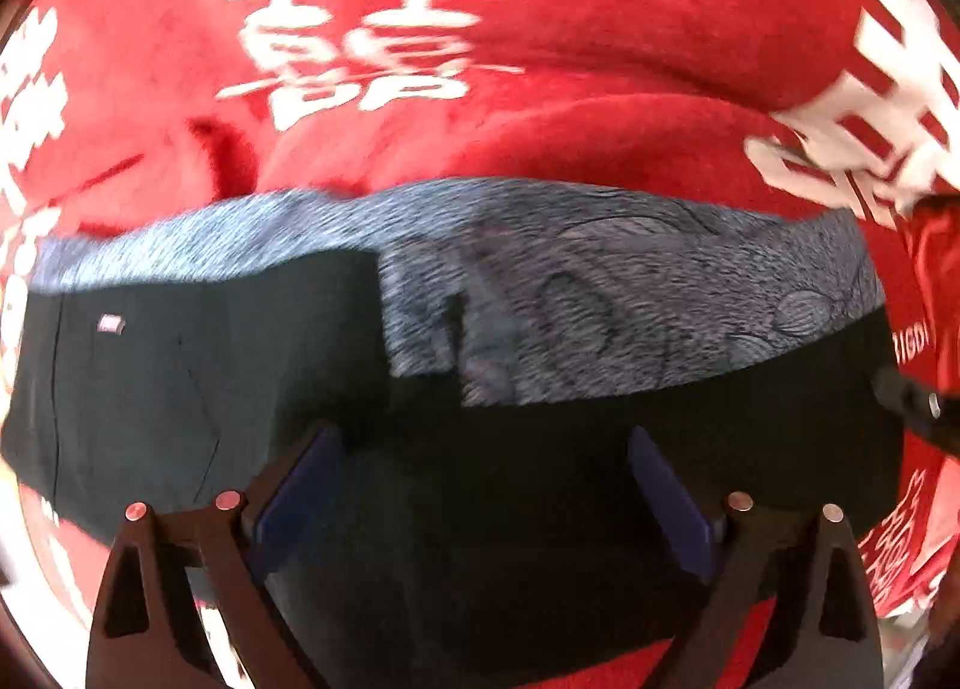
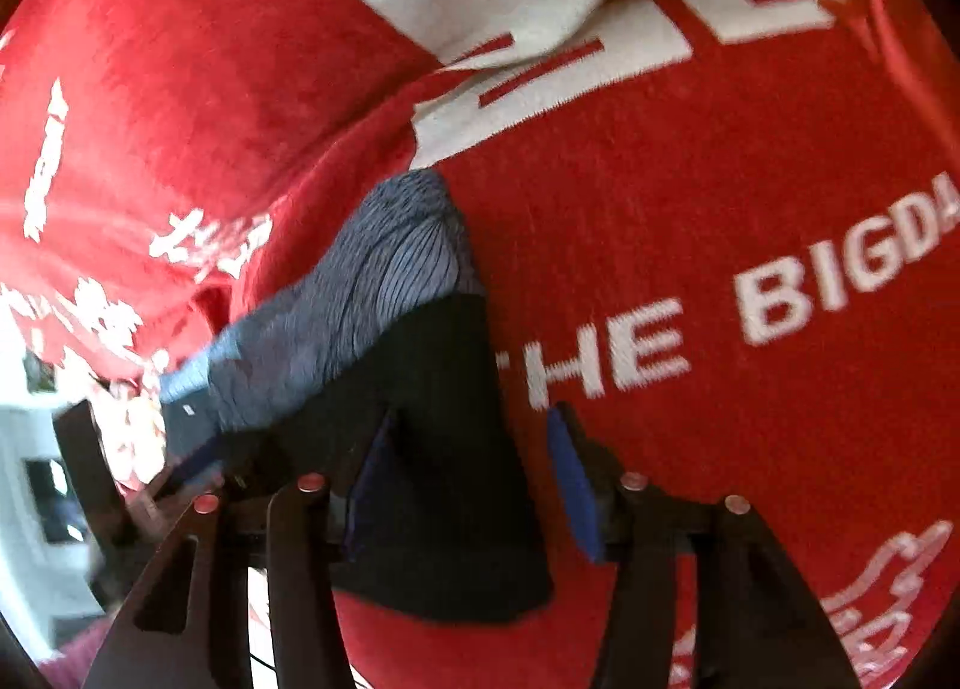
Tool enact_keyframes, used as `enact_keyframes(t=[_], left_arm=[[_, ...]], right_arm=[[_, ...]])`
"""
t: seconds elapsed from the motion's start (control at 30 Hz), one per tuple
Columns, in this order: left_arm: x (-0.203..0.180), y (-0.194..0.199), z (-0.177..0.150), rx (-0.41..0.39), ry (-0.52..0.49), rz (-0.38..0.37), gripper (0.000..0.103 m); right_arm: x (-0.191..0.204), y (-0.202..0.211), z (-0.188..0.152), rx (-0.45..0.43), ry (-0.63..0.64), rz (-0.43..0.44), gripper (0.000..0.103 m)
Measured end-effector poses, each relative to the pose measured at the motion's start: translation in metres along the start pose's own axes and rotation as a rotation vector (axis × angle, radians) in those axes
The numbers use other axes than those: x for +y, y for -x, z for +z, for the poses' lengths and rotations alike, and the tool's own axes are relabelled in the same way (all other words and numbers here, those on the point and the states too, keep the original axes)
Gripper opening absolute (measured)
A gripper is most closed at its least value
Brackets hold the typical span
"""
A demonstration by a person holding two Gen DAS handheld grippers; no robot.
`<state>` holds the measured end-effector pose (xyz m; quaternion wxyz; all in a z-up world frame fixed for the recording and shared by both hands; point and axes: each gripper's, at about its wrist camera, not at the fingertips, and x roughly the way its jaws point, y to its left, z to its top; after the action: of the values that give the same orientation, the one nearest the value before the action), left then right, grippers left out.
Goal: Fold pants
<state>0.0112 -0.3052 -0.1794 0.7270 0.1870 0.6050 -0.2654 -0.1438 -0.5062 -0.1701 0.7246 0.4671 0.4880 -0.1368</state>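
The pants (image 1: 420,437) lie folded on a red blanket: black fabric toward me, a blue-grey patterned layer (image 1: 600,293) beyond it. A small white label (image 1: 111,323) shows on the black part at the left. My left gripper (image 1: 483,485) is open, its blue pads (image 1: 672,503) spread wide just above the black fabric. In the right wrist view the pants (image 2: 444,449) run away to the upper left. My right gripper (image 2: 474,479) is open over their right edge, one blue pad (image 2: 576,485) over the blanket. The right gripper's tip (image 1: 918,407) shows at the left view's right edge.
The red blanket (image 1: 540,107) with large white characters covers the surface and is rumpled beyond the pants. White lettering "THE BIGDA" (image 2: 750,311) lies right of the pants. The blanket's edge and bright white furniture (image 2: 36,479) show at the far left of the right wrist view.
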Motion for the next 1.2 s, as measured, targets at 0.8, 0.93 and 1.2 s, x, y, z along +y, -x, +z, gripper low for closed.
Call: enact_keyframes(t=[0.8,0.93,1.2], left_arm=[[0.028,0.051,-0.071,0.041,0.092,0.095,0.097],[0.049,0.053,-0.081,0.049,0.101,0.093,0.097],[0.111,0.054,-0.097,0.063,0.189,0.078,0.097]], right_arm=[[0.070,0.013,-0.089,0.057,0.196,-0.127,0.076],[0.097,0.000,-0.103,0.074,0.224,-0.134,0.077],[0.153,-0.027,-0.118,0.103,0.280,-0.146,0.077]])
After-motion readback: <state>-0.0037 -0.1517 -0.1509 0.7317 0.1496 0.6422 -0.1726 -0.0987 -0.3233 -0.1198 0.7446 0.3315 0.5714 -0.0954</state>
